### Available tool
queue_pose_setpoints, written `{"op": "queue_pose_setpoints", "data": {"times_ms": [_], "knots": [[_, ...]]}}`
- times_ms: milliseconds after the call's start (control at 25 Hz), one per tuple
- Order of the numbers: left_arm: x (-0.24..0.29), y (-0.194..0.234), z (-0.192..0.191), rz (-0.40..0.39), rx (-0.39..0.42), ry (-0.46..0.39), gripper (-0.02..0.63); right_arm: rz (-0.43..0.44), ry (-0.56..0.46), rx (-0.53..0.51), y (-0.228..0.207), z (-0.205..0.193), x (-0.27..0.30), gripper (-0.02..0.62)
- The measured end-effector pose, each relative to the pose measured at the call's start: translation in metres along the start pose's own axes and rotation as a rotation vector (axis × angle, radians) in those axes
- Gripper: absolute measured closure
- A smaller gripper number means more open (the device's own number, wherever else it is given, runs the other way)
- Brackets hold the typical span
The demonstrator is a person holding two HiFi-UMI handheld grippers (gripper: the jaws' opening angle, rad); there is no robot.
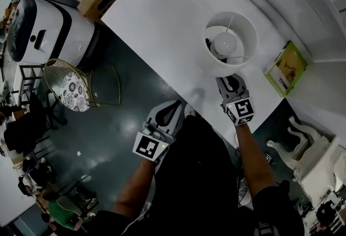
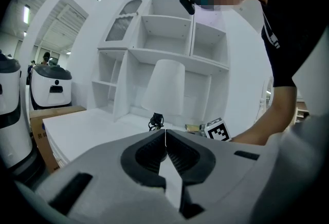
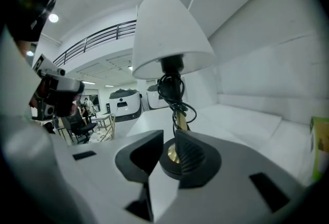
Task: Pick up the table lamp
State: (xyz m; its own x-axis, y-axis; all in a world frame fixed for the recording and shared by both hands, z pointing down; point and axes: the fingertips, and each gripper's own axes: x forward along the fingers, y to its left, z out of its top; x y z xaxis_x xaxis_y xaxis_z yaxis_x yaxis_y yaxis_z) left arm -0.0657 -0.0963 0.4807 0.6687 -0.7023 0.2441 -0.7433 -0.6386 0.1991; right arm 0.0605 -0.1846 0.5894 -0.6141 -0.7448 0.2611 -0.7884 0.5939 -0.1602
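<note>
The table lamp stands on the white table, and from above I look into its round white shade and see the bulb. My right gripper reaches under the shade's near rim. In the right gripper view the lamp has a brass stem, a coiled black cord and a black round base. The right gripper is shut on the stem just above the base. My left gripper hangs off the table's near edge, over the floor. The left gripper is shut with nothing in it, and the lamp stands well beyond it.
A green book lies right of the lamp. White shelving rises behind the table. White robot units and a gold wire chair stand on the dark floor at left. A white ornament is at lower right.
</note>
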Motion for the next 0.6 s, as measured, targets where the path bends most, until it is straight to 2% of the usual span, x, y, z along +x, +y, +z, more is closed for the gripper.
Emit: {"op": "queue_pose_setpoints", "data": {"times_ms": [240,600], "knots": [[-0.004,0.009,-0.017,0.027,-0.004,0.032,0.588,0.014,0.024,-0.026,-0.006,-0.011,0.018,0.513],[0.002,0.022,-0.017,0.034,0.006,0.024,0.588,0.012,0.043,-0.036,-0.014,-0.019,0.037,0.474]]}}
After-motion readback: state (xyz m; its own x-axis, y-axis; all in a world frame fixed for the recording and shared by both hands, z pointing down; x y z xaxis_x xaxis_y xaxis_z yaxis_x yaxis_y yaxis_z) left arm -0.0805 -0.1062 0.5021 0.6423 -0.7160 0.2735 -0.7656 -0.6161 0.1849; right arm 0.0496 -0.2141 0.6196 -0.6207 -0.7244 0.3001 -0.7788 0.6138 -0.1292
